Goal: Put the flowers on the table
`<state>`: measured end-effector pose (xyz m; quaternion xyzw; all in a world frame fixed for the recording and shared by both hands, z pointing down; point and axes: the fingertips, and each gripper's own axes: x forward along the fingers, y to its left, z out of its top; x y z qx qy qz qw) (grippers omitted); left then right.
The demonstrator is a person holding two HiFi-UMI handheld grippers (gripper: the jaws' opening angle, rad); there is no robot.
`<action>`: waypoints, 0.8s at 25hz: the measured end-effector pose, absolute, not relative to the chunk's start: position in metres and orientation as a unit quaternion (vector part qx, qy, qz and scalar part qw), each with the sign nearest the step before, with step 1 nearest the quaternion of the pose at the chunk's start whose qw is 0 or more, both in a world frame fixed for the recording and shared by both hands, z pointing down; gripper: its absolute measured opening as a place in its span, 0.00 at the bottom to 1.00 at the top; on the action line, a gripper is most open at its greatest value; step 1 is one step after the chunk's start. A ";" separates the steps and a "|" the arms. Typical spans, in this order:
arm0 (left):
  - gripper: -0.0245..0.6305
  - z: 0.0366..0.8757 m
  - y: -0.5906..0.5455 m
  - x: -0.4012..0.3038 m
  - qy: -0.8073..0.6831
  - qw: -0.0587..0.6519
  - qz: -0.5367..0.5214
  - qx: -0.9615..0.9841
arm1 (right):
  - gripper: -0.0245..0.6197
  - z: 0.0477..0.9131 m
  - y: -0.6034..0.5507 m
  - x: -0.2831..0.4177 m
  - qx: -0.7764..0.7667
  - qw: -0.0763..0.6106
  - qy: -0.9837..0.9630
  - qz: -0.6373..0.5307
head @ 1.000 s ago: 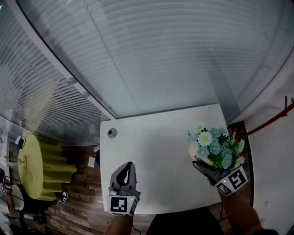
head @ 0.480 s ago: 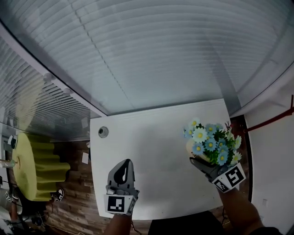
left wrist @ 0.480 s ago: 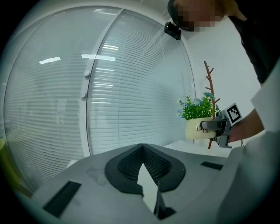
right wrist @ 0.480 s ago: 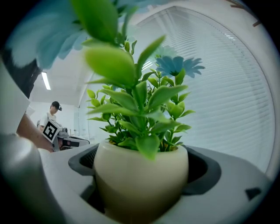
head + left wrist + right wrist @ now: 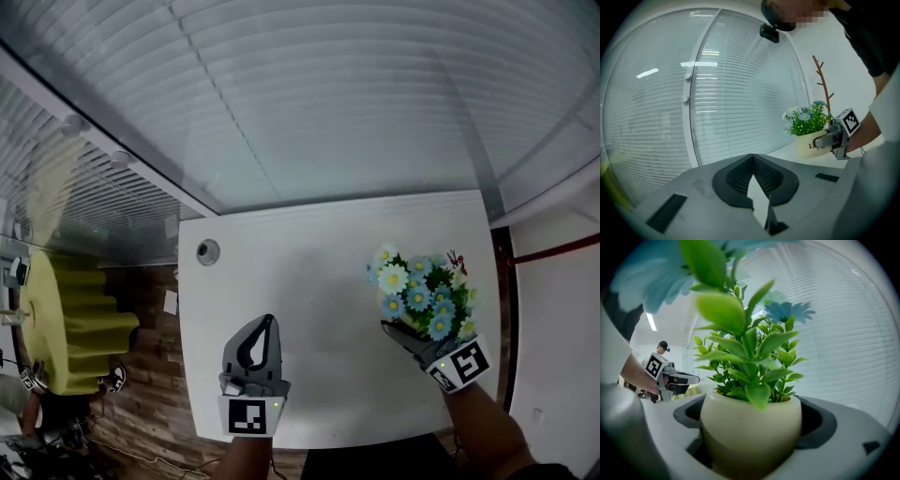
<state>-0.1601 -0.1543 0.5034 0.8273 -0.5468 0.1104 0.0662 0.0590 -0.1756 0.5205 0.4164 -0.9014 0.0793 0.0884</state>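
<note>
In the head view the flowers [image 5: 419,289], blue and white daisies in a cream pot [image 5: 392,309], sit over the right part of the white table [image 5: 319,272], nearer its right edge than its middle and closer to the near edge than the far one. The right hand-held gripper [image 5: 405,328] reaches in from the near edge and clasps the pot from the near side, so the bouquet stands upright just ahead of it. The left hand-held gripper [image 5: 267,328] hangs well apart, over the near-left part of the table, pointing toward the far edge. The left gripper view shows its jaws drawn together at the tips with nothing between them. Off to its right, the pot looks level with the table top, though whether its base touches cannot be told from here. In the right gripper view the pot fills the space between the jaws, which press on both its sides, with the green stems rising straight up. The placing seems to turn on the vertical: the pot's axis is already upright over bare table, so what is left is likely a straight lowering, then letting go, with the right hand alone.
</note>
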 end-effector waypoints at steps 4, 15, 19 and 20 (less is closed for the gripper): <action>0.04 0.510 -0.151 -0.161 -0.548 0.072 0.109 0.826 | 0.89 0.532 -0.174 0.058 0.413 0.101 -0.901 0.085; 0.04 0.526 -0.132 -0.161 -0.554 0.098 0.132 0.816 | 0.89 0.563 -0.171 0.049 0.397 0.150 -0.902 0.080; 0.04 0.528 -0.127 -0.162 -0.562 0.099 0.136 0.810 | 0.89 0.575 -0.171 0.046 0.392 0.159 -0.902 0.090; 0.04 0.527 -0.127 -0.161 -0.564 0.101 0.133 0.809 | 0.89 0.577 -0.171 0.045 0.391 0.160 -0.902 0.090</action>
